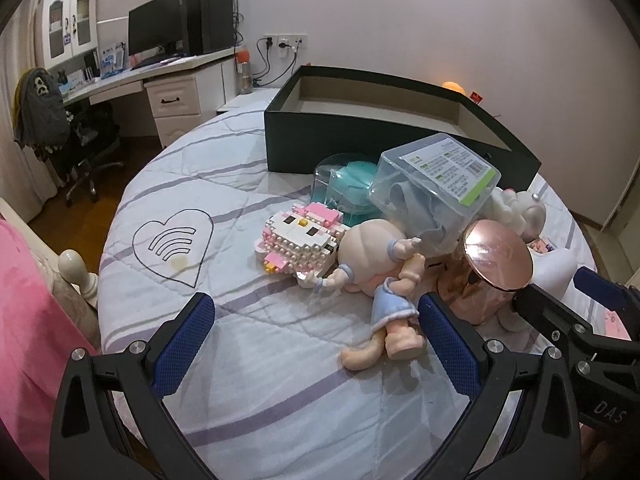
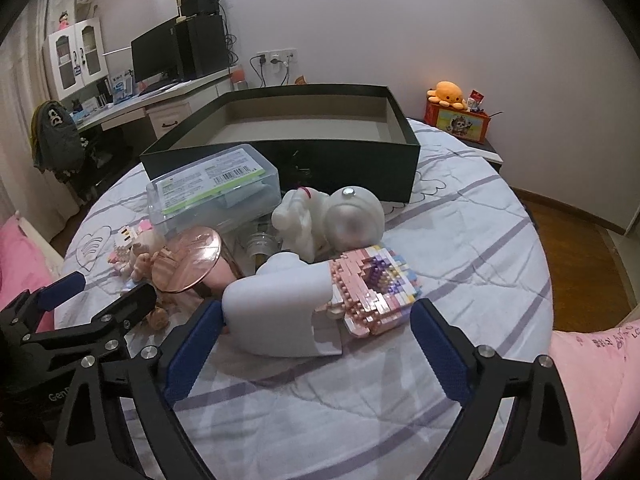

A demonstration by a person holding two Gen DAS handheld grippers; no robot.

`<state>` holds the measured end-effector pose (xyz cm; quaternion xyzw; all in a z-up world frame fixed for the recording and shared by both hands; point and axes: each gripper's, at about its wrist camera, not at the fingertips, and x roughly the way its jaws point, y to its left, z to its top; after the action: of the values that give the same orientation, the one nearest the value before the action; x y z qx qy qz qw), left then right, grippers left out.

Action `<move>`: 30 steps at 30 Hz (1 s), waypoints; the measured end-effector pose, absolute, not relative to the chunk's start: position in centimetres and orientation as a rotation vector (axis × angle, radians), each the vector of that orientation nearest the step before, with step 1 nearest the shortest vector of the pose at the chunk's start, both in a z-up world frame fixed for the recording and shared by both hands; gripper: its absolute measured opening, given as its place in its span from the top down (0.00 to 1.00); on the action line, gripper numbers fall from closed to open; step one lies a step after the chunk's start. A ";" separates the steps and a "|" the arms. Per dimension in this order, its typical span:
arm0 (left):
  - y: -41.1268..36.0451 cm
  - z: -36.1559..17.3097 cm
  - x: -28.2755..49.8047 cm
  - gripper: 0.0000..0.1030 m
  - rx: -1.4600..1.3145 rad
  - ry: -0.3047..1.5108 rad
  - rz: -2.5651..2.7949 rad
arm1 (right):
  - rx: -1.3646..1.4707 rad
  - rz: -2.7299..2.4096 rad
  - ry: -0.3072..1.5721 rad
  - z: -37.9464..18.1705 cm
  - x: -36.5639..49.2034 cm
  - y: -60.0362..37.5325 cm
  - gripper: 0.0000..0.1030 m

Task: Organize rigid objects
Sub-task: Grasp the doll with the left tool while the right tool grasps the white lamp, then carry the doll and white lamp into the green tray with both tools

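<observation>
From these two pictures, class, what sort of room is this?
Most likely a bedroom that doubles as a study. The toys lie on a quilted bed, a desk with a monitor stands by the wall, and pink bedding lies alongside.

Left gripper [image 2: 108,292] body: showed white letters "GenD", cut off at the side.
Right gripper [image 1: 560,292] body: showed white letters "DAS".
Clear plastic box [image 2: 214,188] label: had a barcode and small print, too tiny to read.
Pink bedding [image 2: 596,364]: carried dark printed letters near the edge, too blurred to read.
Bedsheet [image 1: 280,380]: bore a drawn heart sign [image 1: 173,245] with curved lines inside.
</observation>
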<state>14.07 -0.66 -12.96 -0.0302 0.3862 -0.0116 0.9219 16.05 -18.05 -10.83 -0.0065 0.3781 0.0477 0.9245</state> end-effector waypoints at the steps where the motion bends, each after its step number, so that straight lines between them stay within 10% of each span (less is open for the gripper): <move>1: -0.7 -13.0 14.2 0.03 -0.060 0.795 -0.024 | -0.017 0.101 0.774 -10.9 16.1 -18.0 0.12; 7: -1.1 -13.4 14.5 0.15 -0.082 0.807 -0.058 | -0.065 0.102 0.748 -11.1 16.0 -17.6 0.22; 9: -1.1 -13.5 14.6 0.21 -0.094 0.815 -0.076 | -0.071 0.129 0.739 -11.0 15.5 -17.3 0.55; 17: -2.0 -13.3 14.2 0.59 -0.121 0.825 -0.162 | -0.044 0.162 0.763 -11.3 15.5 -17.5 0.54; 30: -2.0 -13.3 14.2 0.62 -0.152 0.821 -0.179 | 0.004 0.188 0.768 -11.0 15.3 -18.2 0.55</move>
<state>14.24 -2.05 -13.28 -0.0735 0.3980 -0.0867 0.9103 15.28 -18.21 -11.03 0.0020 0.3743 0.0915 0.9228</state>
